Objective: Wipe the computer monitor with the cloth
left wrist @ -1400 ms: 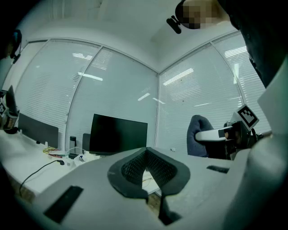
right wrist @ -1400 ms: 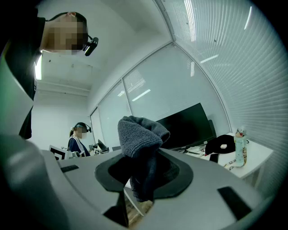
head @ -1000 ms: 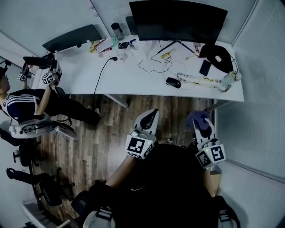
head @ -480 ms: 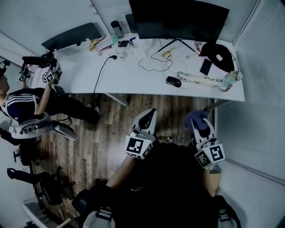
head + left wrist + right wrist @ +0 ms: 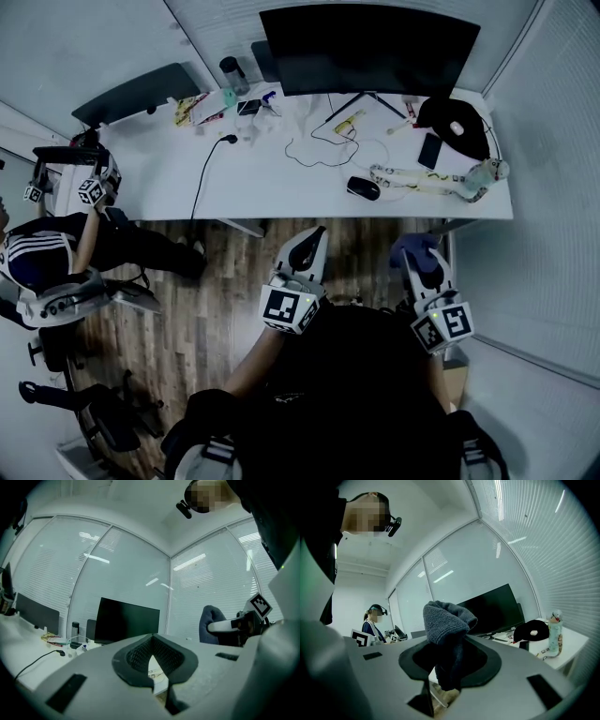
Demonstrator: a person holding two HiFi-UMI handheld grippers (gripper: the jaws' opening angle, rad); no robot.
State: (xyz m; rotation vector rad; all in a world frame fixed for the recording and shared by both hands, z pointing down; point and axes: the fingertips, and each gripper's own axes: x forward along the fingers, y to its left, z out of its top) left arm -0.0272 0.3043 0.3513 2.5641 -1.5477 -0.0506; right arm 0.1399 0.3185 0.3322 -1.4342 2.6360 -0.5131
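Observation:
The wide black monitor (image 5: 370,52) stands at the back of the white desk (image 5: 281,178), its screen dark; it also shows as the monitor (image 5: 126,620) and the monitor (image 5: 492,609) in the gripper views. A grey-blue cloth (image 5: 417,249) sticks up from my right gripper (image 5: 424,262), which is shut on it over the wood floor, well short of the desk. In the right gripper view the cloth (image 5: 447,620) bunches above the right gripper (image 5: 447,665). My left gripper (image 5: 307,251) hangs beside it, shut and empty; the left gripper (image 5: 153,663) points toward the monitor.
On the desk lie a mouse (image 5: 364,187), a phone (image 5: 431,150), a black cap (image 5: 459,122), a long patterned soft toy (image 5: 431,180), a bottle (image 5: 230,73) and a loose cable (image 5: 202,173). A second screen (image 5: 141,94) stands left. A seated person (image 5: 47,253) holds grippers there.
Both grippers stay in about the same place, the right one still holding the cloth. The desk and the seated person have slid slightly left and down in the head view.

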